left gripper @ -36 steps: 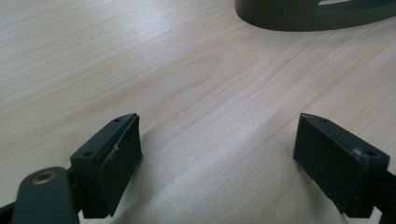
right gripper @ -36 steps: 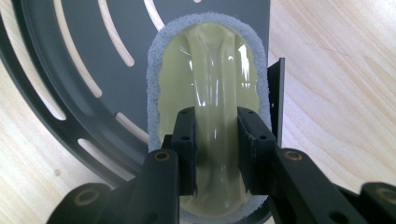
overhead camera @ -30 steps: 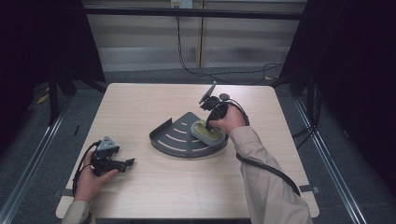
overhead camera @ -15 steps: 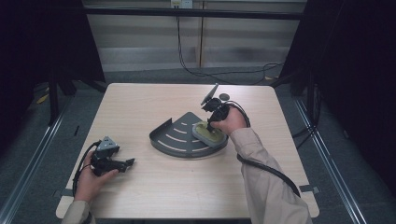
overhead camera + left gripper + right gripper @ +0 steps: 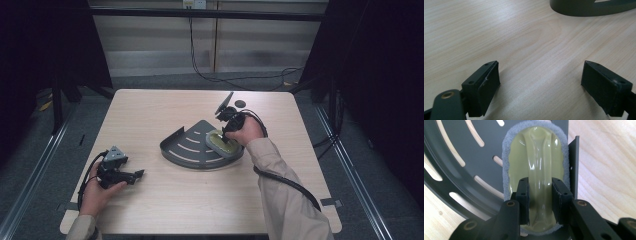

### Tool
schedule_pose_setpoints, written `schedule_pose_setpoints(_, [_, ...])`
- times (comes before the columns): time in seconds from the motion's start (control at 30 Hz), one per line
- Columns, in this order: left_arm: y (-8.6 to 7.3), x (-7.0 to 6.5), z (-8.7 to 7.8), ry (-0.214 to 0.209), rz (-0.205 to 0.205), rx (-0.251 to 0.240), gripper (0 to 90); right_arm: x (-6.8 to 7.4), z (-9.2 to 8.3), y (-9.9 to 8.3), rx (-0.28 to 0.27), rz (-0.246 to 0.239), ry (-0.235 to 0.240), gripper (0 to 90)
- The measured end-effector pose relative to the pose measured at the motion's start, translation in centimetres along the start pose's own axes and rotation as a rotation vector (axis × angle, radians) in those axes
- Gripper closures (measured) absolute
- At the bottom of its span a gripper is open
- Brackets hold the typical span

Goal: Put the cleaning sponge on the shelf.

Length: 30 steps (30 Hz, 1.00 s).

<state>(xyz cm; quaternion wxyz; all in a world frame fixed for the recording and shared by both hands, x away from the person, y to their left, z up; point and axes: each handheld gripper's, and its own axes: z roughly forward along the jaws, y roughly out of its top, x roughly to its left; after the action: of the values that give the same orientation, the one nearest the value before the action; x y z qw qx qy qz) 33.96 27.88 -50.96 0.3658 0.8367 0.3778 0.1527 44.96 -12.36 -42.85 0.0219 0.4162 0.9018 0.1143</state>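
Scrubber handle clamped by right gripper on tray; left gripper apart.

table front and left: bare wood of the table between the left gripper and the slotted tray, open to pass
tray rim: low curved wall faces the left gripper
tray right side: taken by the sponge scrubber and the right gripper
far edge: small dark disc
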Motion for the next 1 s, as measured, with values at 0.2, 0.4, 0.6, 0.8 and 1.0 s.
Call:
schedule_pose_setpoints(0.2, [0.0,0.0,0.0,-0.001,-0.002,-0.001,14.7,0.0,0.2,0.0,0.002,-0.002,0.006,70.3])
schedule_pose_setpoints(0.4, [0.0,0.0,0.0,-0.001,-0.002,-0.001,14.6,0.0,0.3,-0.1,0.001,-0.003,0.002,68.5])
schedule_pose_setpoints(0.6, [0.0,0.0,0.0,-0.001,-0.001,-0.001,14.7,0.1,0.3,-0.2,0.003,0.002,-0.005,62.2])
schedule_pose_setpoints(0.8, [0.0,0.0,0.0,-0.002,-0.002,-0.001,14.7,-0.1,-0.1,-0.6,0.018,0.008,0.010,50.9])
schedule_pose_setpoints(1.0, [0.0,0.0,0.0,-0.001,-0.003,-0.001,14.7,-0.2,-1.0,-0.8,0.013,-0.005,0.014,43.0])
